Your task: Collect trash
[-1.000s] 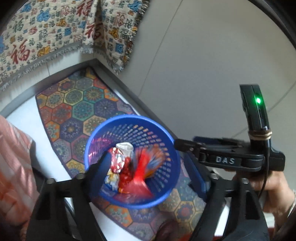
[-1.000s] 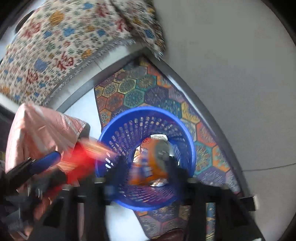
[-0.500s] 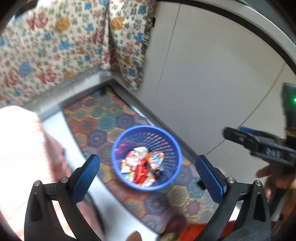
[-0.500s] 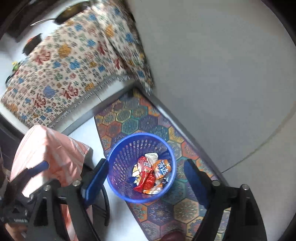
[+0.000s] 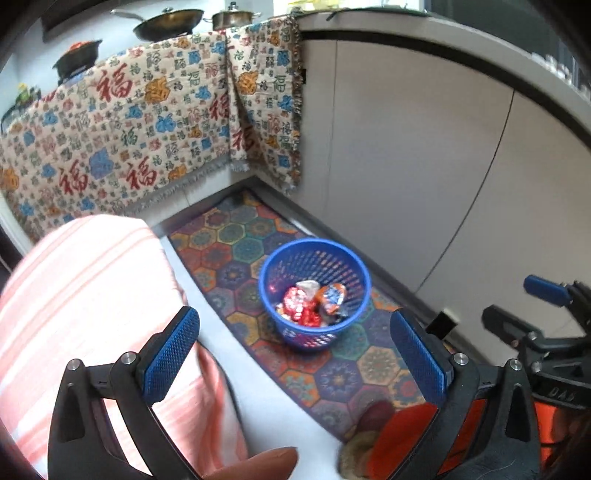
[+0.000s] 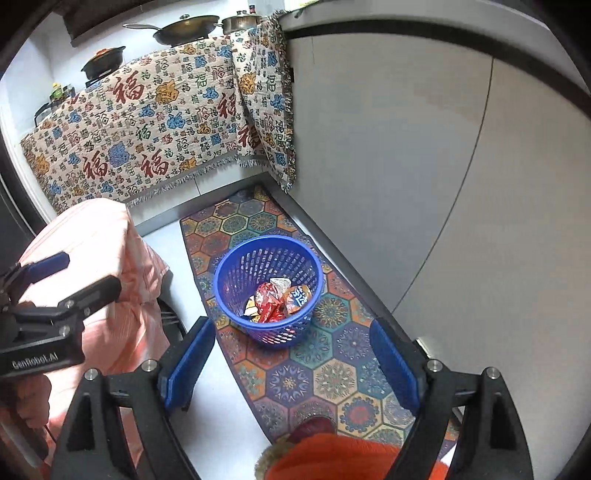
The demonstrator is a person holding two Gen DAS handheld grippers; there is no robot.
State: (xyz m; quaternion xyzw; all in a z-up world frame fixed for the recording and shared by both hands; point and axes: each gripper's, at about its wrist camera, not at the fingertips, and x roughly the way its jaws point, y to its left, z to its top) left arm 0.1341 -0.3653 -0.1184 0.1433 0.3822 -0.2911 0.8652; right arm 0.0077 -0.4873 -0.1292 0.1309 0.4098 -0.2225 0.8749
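A blue perforated basket (image 5: 266, 275) (image 6: 221, 275) stands on the floor rug, well below both grippers. Crumpled snack wrappers (image 5: 308, 304) (image 6: 275, 299), red, orange and silver, lie in its bottom. My left gripper (image 5: 291, 321) hangs high above it, open, nothing between its blue pads (image 5: 168, 356). My right gripper (image 6: 291, 328) is also open and empty, above the basket's near side. Each gripper shows in the other's view: the right gripper (image 5: 546, 314) at the right edge, the left gripper (image 6: 55, 288) at the left edge.
A hexagon-patterned rug (image 6: 332, 373) runs along grey cabinet doors (image 6: 406, 166). A pink striped cloth (image 5: 85, 288) covers something at the left. A patterned cloth (image 6: 147, 122) drapes the counter holding pans (image 6: 184, 31). The person's orange garment (image 6: 332, 458) is at the bottom.
Both grippers let wrappers drop into the basket, opened wider, and rose up and back. The basket now looks smaller and lower, with the wrappers settled inside.
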